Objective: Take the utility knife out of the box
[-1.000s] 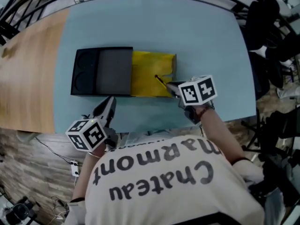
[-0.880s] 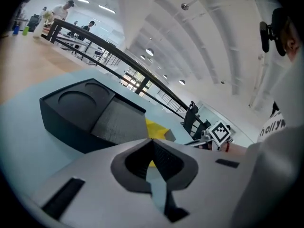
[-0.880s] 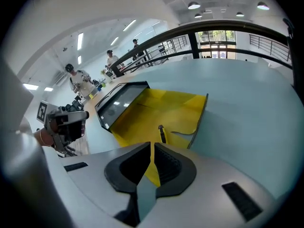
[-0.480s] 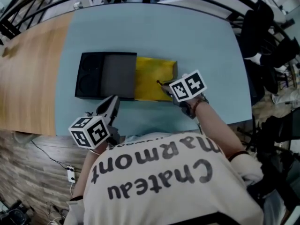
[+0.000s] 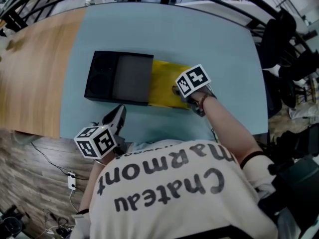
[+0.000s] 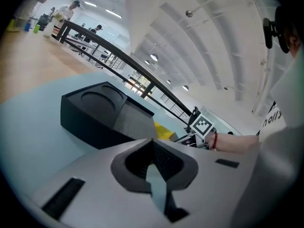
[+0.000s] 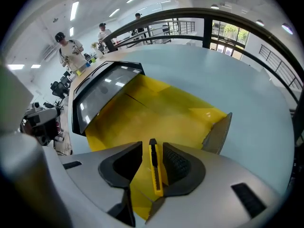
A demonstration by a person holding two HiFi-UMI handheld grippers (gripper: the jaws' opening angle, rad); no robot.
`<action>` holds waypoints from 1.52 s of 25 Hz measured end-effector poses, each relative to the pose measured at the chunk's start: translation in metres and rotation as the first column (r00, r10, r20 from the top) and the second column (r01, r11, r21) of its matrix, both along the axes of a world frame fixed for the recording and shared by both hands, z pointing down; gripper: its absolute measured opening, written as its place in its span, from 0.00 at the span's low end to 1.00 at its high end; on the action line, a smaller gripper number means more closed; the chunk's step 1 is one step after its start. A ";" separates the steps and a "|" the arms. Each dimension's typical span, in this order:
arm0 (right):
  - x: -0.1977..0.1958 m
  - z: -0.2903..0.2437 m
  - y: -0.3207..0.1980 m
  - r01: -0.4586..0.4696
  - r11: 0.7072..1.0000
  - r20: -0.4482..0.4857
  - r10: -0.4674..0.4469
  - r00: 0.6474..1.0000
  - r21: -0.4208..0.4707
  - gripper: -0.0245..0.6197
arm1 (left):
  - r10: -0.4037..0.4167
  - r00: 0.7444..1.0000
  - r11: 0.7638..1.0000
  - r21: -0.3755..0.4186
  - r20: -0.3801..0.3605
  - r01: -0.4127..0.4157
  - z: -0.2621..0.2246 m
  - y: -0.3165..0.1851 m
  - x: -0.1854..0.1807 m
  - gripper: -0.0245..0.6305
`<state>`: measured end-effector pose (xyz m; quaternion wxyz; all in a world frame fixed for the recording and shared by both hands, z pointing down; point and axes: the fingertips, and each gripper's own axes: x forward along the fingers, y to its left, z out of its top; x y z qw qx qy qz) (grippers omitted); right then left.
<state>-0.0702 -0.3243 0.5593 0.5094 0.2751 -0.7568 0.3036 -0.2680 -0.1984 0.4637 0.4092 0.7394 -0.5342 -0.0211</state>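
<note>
As its jaws have just been opening, right gripper (image 7: pixel 152 145) apart, utility knife (image 7: pixel 155 175) between

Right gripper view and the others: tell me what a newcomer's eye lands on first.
The bright yellow tray, slid out of the black box in the middle of the pale blue table, stands out first. Next comes the yellow utility knife, over that tray between the jaws of the right gripper, which have just been opening and stand apart.

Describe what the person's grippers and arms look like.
Left gripper and right gripper: grey bodies, dark ribbed pads, white cubes with black square markers. White short-sleeved T-shirt; red bead bracelet on right wrist. Right jaws just opened around the utility knife.
</note>
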 end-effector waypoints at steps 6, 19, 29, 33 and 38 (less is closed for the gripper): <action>-0.007 0.006 -0.003 -0.001 1.000 -0.048 0.001 0.999 -0.009 0.26 | -0.014 1.000 1.000 -0.001 -0.003 0.014 0.003 0.000 -0.007 0.04; -0.004 0.021 -0.001 0.060 0.996 -0.154 -0.068 0.986 -0.059 0.22 | -0.025 1.000 1.000 0.003 -0.015 0.025 0.003 -0.009 -0.013 0.04; -0.001 0.023 -0.001 0.071 0.996 -0.182 -0.080 0.980 -0.058 0.19 | -0.021 0.999 1.000 0.001 -0.026 0.021 0.006 -0.011 -0.014 0.04; -0.003 0.023 -0.001 0.077 0.996 -0.185 -0.085 0.979 -0.051 0.19 | -0.018 1.000 1.000 -0.001 -0.024 0.018 0.006 -0.011 -0.018 0.04; -0.004 0.019 -0.001 0.119 0.993 -0.191 -0.116 0.975 0.005 0.17 | -0.019 1.000 1.000 -0.007 -0.020 0.019 0.007 -0.008 -0.022 0.04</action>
